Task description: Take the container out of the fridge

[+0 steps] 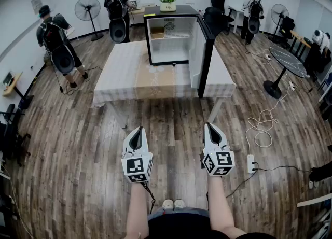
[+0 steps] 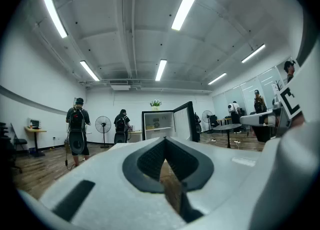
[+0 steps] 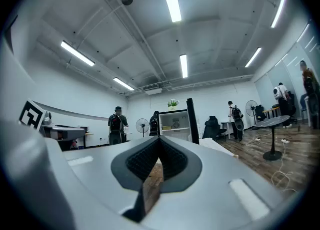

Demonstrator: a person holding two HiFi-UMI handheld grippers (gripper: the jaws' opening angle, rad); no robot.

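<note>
The fridge (image 1: 169,52) stands on the table (image 1: 123,79) with its door (image 1: 198,55) wide open. The container (image 1: 157,31) sits on the upper shelf inside. The 2 grippers are far from it, over the floor: the left gripper (image 1: 138,129) and the right gripper (image 1: 210,126) both have their jaws closed together and hold nothing.

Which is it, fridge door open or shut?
Open: the door stands swung out to the right, exposing the fridge interior and its shelf.

tabletop (image 1: 124,74): pale, on wood floor (image 1: 72,155) | fridge (image 1: 168,12) standing at its far edge, door (image 1: 198,56) open | container (image 1: 157,31) on fridge shelf (image 1: 176,36)
</note>
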